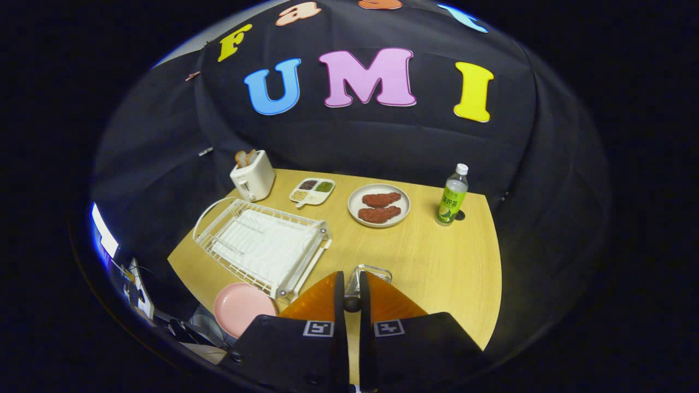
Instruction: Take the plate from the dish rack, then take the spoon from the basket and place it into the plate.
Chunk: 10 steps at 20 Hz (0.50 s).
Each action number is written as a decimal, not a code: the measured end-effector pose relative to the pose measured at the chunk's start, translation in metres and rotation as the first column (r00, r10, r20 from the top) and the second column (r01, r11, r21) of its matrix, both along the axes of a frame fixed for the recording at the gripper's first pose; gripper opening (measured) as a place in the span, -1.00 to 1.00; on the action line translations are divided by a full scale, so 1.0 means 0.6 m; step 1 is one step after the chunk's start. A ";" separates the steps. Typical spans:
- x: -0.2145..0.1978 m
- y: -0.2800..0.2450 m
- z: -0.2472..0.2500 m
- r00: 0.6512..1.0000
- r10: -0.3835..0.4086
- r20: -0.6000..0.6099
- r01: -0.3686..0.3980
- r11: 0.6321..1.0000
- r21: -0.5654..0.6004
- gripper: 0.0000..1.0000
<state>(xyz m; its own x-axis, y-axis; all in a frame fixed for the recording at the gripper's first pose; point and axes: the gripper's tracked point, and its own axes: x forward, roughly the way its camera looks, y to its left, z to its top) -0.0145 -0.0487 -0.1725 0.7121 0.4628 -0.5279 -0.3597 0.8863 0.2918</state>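
Note:
My gripper (pixel 352 278) hangs above the near part of the wooden table (pixel 431 262), its fingers drawn close together. A small dark rounded piece (pixel 352 304), which looks like the end of the spoon's handle, is pinched between them. Just ahead of the fingertips stands the wire basket (pixel 374 270), mostly hidden by the fingers. The pink plate (pixel 237 308) lies flat on the table's near left corner, left of the fingers and beside the white dish rack (pixel 262 245). The rack holds no dishes.
A white toaster (pixel 252 176) with bread stands at the back left. Beyond the rack lie a small divided tray (pixel 312 191) and a white plate with two brown patties (pixel 379 205). A green bottle (pixel 452 196) stands at the back right.

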 end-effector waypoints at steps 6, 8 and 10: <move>-0.070 0.113 0.103 0.976 0.211 0.051 -0.215 0.972 0.098 -0.76; -0.096 0.156 0.093 0.959 0.279 0.047 -0.282 0.954 0.099 -0.77; -0.123 0.201 0.067 0.942 0.335 0.027 -0.336 0.936 0.102 -0.77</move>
<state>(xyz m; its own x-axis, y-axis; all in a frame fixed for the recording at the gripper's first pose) -0.0882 0.0716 -0.1326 0.5101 0.7276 -0.4587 -0.6338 0.6785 0.3714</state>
